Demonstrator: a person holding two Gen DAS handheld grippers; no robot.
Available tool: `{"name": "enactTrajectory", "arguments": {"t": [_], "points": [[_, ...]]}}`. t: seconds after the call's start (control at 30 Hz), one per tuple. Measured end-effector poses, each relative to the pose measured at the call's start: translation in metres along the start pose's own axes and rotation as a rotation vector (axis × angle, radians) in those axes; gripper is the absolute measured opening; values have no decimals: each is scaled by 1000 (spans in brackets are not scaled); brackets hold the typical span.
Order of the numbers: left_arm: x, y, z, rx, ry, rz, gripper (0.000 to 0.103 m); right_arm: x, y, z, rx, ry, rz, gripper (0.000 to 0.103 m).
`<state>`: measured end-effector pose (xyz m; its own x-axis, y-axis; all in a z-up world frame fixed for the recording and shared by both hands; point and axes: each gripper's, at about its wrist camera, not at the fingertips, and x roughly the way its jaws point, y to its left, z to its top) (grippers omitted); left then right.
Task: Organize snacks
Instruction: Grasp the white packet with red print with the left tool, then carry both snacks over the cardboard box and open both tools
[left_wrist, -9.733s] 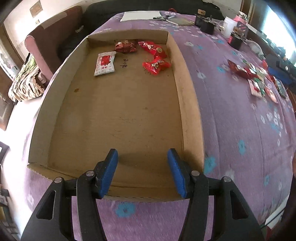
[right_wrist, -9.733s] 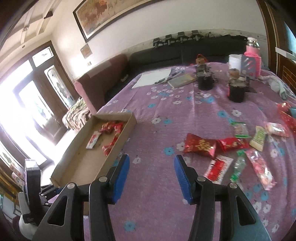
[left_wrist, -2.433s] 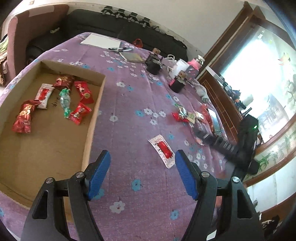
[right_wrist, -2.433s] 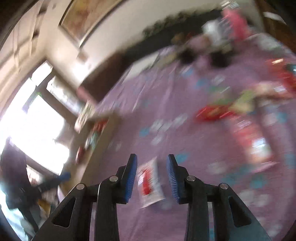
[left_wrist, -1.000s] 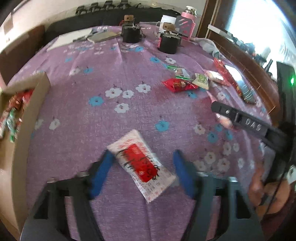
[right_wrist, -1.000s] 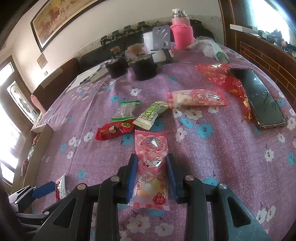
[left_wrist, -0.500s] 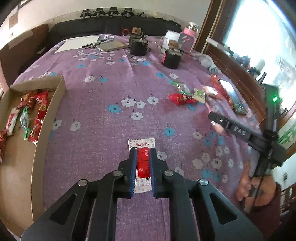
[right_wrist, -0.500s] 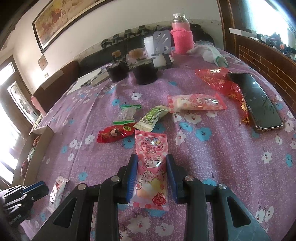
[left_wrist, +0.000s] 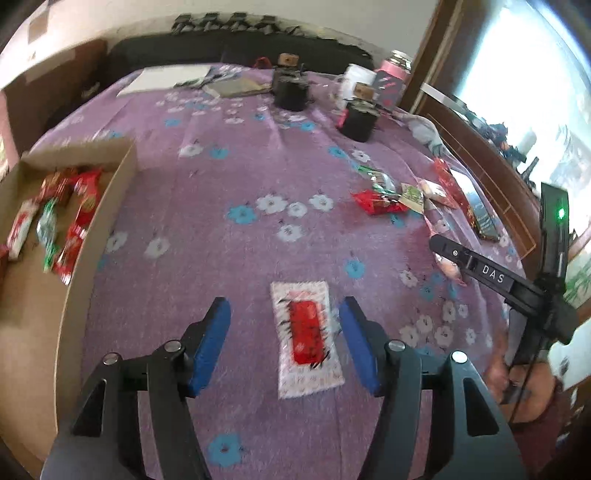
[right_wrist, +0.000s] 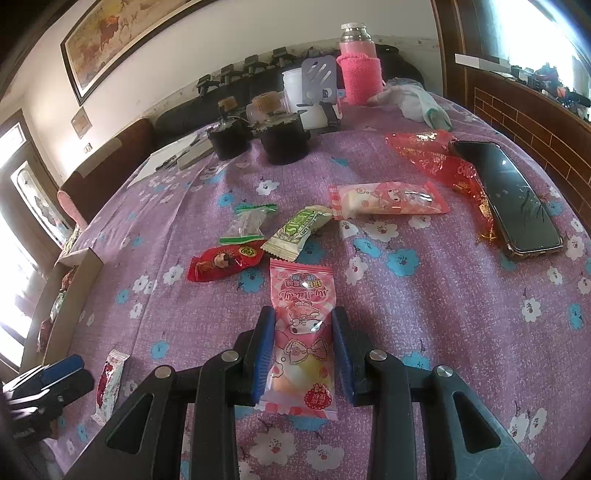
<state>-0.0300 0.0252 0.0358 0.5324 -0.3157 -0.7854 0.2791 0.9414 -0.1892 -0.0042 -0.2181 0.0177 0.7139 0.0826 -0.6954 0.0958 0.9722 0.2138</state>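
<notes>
Snack packets on the floral tablecloth (left_wrist: 258, 177).
Left gripper (left_wrist: 284, 339) spread wide around the white-and-red packet (left_wrist: 308, 338); right gripper (right_wrist: 303, 350) apparently clamped on the pink marshmallow packet (right_wrist: 304, 332).

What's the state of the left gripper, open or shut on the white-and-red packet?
Open. The left gripper has its blue pads wide apart; the white-and-red packet lies flat on the tablecloth between them, touching neither.

"DAS" stands in white letters on the black arm of the right hand-held gripper (left_wrist: 491, 275), at the scene's right. Wrapper print is unreadable.
</notes>
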Motion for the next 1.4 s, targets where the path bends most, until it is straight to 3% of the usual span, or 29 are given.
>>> {"name": "enactTrajectory", "arguments": {"t": [0.17, 0.23, 0.3, 0.33, 0.53, 0.7, 0.83, 1.0, 1.13, 1.4], "points": [[22, -20, -5, 104, 56, 38, 60, 1, 0, 0, -1, 4, 5, 33], [24, -31, -12, 182, 24, 96, 57, 1, 0, 0, -3, 4, 6, 33], [23, -34, -13, 201, 20, 91, 31, 1, 0, 0, -6, 5, 4, 33], [22, -34, -11, 201, 32, 95, 29, 1, 0, 0, -9, 4, 3, 33], [8, -14, -10, 104, 44, 2, 28, -2, 4, 0, -29, -19, -1, 32], [-34, 7, -8, 12, -17, -67, 28, -6, 4, 1, -28, -43, 6, 32], [-68, 39, -8, -66, -76, -77, 28, -7, 7, 0, -40, -56, -12, 32], [-98, 95, -15, -172, -132, -32, 28, -18, 15, -2, -62, -93, -34, 32], [-111, 141, -24, -251, -142, 29, 28, -37, 37, -3, -54, -93, 47, 32], [-103, 206, -39, -396, -108, 86, 29, -45, 156, -5, -247, -31, 224, 31]]}}
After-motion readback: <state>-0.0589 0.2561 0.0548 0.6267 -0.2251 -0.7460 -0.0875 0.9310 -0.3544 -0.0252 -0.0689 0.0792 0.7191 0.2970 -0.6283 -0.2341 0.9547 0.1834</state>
